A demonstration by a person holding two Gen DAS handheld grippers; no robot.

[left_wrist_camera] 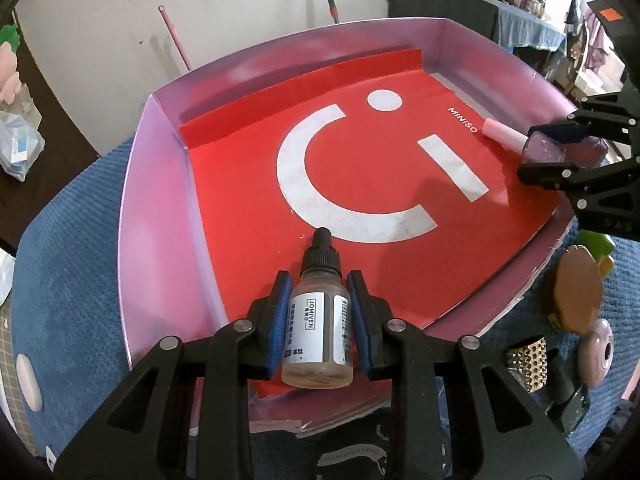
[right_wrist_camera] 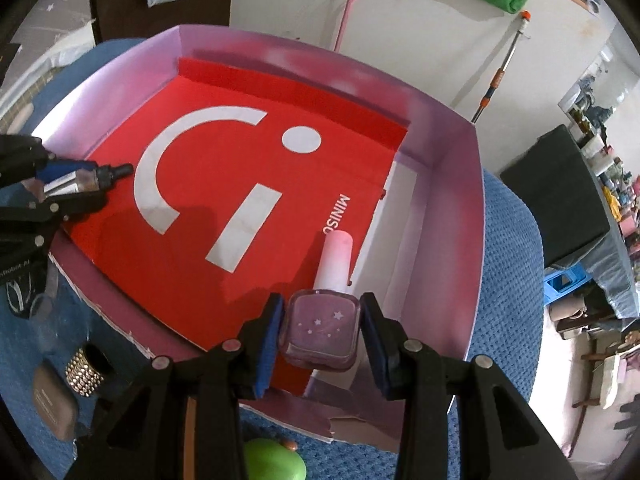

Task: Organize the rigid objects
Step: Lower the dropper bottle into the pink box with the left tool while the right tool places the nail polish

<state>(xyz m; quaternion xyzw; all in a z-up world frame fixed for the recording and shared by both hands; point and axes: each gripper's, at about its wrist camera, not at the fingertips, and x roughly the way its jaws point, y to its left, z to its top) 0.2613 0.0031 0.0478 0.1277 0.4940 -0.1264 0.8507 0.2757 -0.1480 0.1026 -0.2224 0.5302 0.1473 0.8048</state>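
Left gripper [left_wrist_camera: 318, 316] clamps a dropper bottle [left_wrist_camera: 318, 328] over the pink box's [left_wrist_camera: 160, 200] near edge; right gripper [right_wrist_camera: 322, 328] clamps a nail polish bottle [right_wrist_camera: 322, 330] inside it.

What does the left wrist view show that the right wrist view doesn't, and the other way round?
Only the left wrist view: the label on the dropper bottle in the left gripper, and a brown oval item beside the box.
Only the right wrist view: the white stars on the purple nail polish bottle in the right gripper, and a green round object below the box.
Both: the pink box with its red liner, each gripper shut on its bottle, and the studded gold band.
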